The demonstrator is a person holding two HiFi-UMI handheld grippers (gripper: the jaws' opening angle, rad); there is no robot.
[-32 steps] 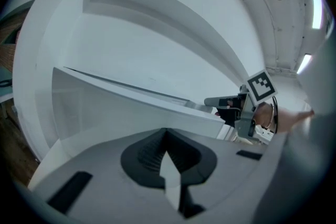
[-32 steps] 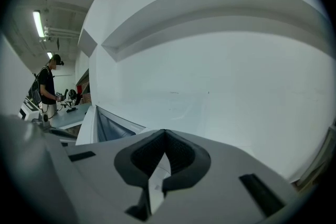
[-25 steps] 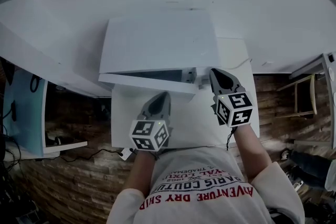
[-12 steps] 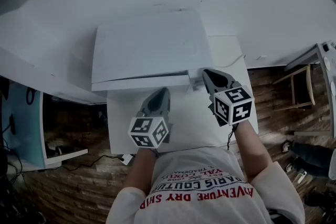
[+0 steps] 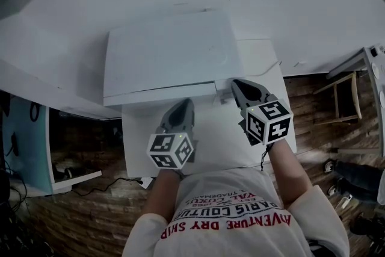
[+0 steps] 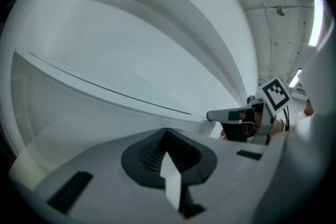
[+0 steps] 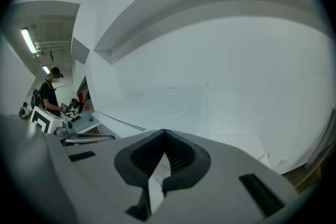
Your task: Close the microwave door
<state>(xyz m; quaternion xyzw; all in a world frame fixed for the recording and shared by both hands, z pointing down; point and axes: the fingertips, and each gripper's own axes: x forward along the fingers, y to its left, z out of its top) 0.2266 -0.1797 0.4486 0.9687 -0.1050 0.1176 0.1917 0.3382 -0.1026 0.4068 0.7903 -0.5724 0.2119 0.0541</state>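
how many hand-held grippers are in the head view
2. The left grey hand-held gripper points at the front edge of the white box-shaped microwave, near its middle; the right grey hand-held gripper is by its front right corner. None looks hidden.

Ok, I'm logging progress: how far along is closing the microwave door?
Done, apparently: the microwave door lies flush along the microwave front, nothing swung out. In hand: nothing; the right gripper sits shut at its front right corner, the left gripper shut just before it. Left: perhaps a confirming press.
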